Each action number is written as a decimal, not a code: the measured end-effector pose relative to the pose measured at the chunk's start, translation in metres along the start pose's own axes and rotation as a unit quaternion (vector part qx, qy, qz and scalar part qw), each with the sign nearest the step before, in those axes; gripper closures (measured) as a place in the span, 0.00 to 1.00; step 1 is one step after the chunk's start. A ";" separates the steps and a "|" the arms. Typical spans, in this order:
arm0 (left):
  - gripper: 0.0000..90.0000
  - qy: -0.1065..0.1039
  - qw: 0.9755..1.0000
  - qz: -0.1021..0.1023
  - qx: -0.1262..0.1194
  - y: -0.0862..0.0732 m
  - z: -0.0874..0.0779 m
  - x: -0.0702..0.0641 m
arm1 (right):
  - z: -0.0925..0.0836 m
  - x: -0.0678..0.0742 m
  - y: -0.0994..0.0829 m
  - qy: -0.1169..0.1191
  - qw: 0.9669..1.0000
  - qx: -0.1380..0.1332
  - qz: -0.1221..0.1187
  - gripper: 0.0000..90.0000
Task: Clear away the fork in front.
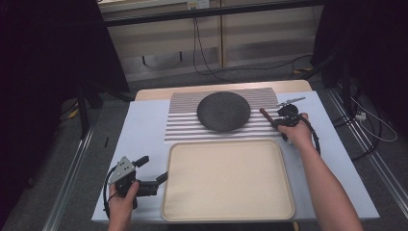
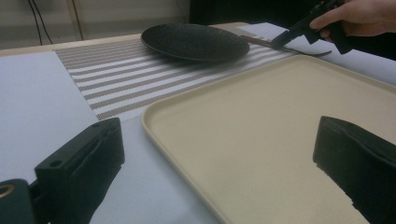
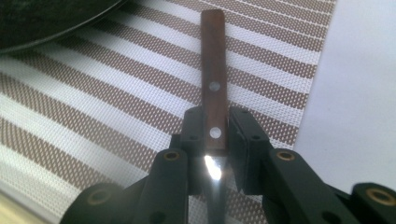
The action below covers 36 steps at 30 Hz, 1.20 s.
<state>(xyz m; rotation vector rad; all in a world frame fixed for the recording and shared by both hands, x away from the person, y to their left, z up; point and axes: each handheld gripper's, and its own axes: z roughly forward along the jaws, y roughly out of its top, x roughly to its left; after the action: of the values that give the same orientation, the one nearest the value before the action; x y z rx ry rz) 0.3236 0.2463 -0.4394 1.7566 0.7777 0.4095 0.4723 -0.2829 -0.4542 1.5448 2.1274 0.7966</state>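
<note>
A knife (image 3: 214, 84) with a brown wooden handle and a steel blade is clamped in my right gripper (image 3: 215, 126), whose pads press on the handle's blade end. The handle (image 1: 266, 114) points toward the dark round plate (image 1: 223, 111) and lies low over the right edge of the striped placemat (image 1: 183, 125). From the left gripper view the right gripper (image 2: 285, 37) and the knife (image 2: 257, 41) sit just right of the plate (image 2: 196, 41). My left gripper (image 1: 153, 169) stands open at the left edge of the beige tray (image 1: 226, 183), with nothing between its jaws.
The tray (image 2: 280, 116) lies bare at the table's front centre, with the placemat and plate behind it. A white cover (image 1: 139, 130) spans the tabletop. Cables trail on the floor beyond the table's far and right edges.
</note>
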 end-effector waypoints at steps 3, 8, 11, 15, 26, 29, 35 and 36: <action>0.02 0.001 1.000 0.002 0.003 0.000 0.000 -0.001 | 0.001 0.003 0.001 -0.013 1.000 0.002 -0.004 0.85; 0.02 0.001 1.000 0.003 0.001 0.001 0.000 -0.001 | 0.001 0.000 0.001 -0.001 1.000 0.006 0.024 0.87; 0.02 0.001 1.000 0.003 0.002 0.001 0.001 -0.001 | 0.001 -0.001 0.001 -0.001 1.000 0.006 0.028 0.87; 0.02 -0.001 1.000 0.005 0.002 0.001 0.001 -0.002 | 0.001 -0.003 0.000 0.006 0.999 0.002 0.039 0.87; 0.02 0.005 1.000 -0.001 -0.003 0.001 -0.001 0.001 | -0.003 -0.004 0.001 0.012 0.999 -0.015 0.032 0.87; 0.02 0.007 1.000 -0.002 -0.002 0.000 -0.001 0.003 | -0.007 -0.006 0.001 0.015 0.999 -0.023 0.034 0.87; 0.02 0.007 1.000 -0.005 -0.001 -0.001 -0.002 0.004 | -0.018 -0.010 0.002 0.026 0.997 -0.052 0.046 0.87; 0.02 0.007 1.000 -0.006 -0.001 -0.001 -0.002 0.003 | -0.020 -0.010 0.003 0.029 0.997 -0.056 0.045 0.87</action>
<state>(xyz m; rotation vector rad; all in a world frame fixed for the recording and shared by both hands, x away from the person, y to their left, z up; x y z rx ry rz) 0.3249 0.2499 -0.4398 1.7485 0.7973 0.4159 0.4656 -0.2963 -0.4375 1.5866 2.0273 0.9842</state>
